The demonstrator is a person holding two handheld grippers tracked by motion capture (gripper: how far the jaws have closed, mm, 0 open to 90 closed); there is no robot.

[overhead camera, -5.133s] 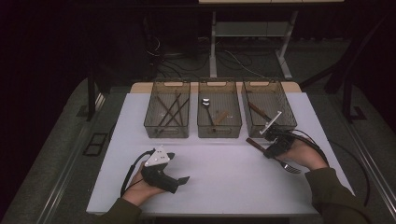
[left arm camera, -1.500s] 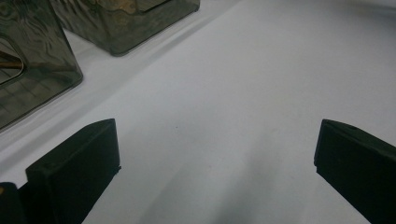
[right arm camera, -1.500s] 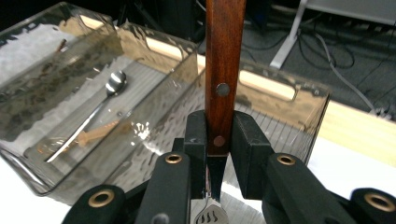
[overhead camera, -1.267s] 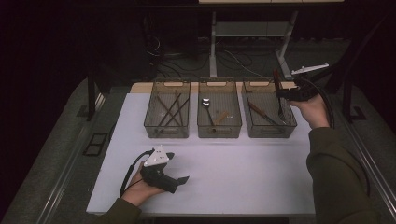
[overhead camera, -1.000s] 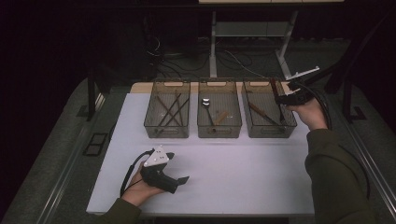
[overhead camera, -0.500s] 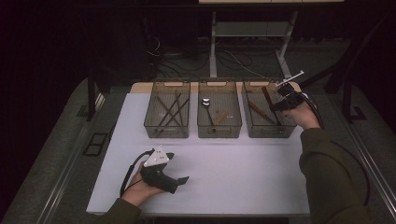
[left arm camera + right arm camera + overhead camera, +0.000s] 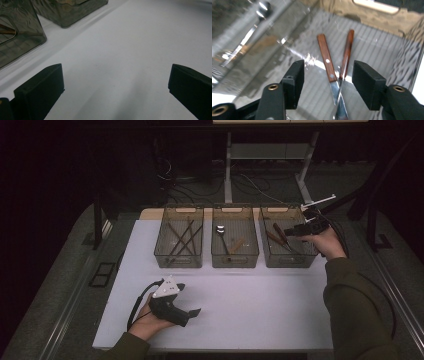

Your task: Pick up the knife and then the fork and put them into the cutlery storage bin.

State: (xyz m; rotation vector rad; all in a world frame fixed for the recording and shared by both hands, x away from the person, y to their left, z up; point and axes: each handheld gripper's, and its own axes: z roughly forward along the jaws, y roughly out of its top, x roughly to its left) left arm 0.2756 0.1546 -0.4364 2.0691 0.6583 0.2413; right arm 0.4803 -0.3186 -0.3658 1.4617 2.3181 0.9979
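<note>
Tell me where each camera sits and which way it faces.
High view: above the person's side, looking down the white table; forearms, left hand-held gripper, right hand-held gripper show.
Left gripper view: low over the table, along its open black jaws.
Right gripper view: above the right bin, between its jaws at two wooden-handled knives.
Shared: high and right gripper views both show that bin.

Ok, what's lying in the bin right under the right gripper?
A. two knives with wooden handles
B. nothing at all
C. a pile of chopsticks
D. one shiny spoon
A. In the right gripper view, two knives with wooden handles lie crossed on the floor of the right-hand bin, below the right gripper, whose jaws stand apart with nothing pinched.
</note>
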